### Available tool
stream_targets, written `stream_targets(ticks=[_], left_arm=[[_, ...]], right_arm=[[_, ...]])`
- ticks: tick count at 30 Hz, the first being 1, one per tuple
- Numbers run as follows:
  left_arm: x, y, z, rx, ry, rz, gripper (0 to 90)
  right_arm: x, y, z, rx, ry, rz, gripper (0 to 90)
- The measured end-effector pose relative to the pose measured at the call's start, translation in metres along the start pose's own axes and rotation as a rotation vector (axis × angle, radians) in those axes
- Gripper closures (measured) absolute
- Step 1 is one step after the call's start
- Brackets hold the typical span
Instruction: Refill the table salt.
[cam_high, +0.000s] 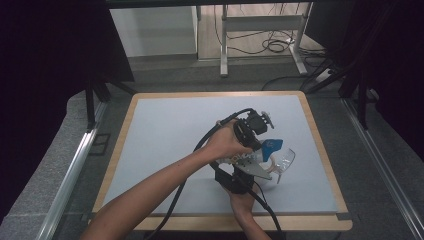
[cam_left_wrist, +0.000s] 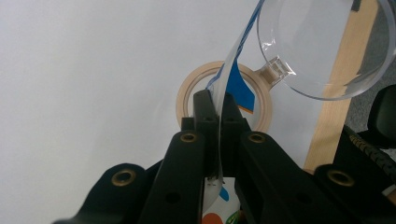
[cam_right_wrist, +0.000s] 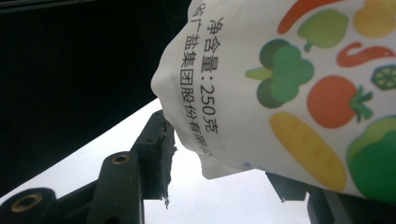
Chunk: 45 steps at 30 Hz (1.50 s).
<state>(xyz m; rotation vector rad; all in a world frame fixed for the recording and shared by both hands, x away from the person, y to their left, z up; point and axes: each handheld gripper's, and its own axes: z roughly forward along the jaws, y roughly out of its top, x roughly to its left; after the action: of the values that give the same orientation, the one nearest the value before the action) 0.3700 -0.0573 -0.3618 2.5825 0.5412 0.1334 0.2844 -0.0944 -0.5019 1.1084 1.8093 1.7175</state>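
A white bag printed with coloured vegetables and black Chinese text hangs above the table's right middle. Its blue top shows in the high view. My left gripper is shut on the bag's thin white-and-blue edge, and the left hand holds it from above. My right gripper comes from below, with the bag's lower end between its jaws. The left jaw's tip touches the bag; the other jaw is partly hidden behind it. A clear round bowl sits just right of the bag.
A tan tape ring lies on the pale grey mat under the bag. The table's wooden rim runs close on the right. Black cables trail from both grippers towards the front edge. Dark curtains and a desk frame stand beyond.
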Motion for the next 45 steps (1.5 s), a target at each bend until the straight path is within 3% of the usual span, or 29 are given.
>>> stream_targets(ticks=[18,45], left_arm=[[0.0042,-0.003,0.0043,0.007,-0.021,-0.005,90.0],[0.0029,0.001,0.0015,0.011,-0.002,-0.004,90.0]], right_arm=[[0.0013,0.0031,-0.0009,-0.012,-0.009,-0.009,49.6],[0.0017,0.0068,-0.0009,-0.038,-0.016,0.003,50.5]])
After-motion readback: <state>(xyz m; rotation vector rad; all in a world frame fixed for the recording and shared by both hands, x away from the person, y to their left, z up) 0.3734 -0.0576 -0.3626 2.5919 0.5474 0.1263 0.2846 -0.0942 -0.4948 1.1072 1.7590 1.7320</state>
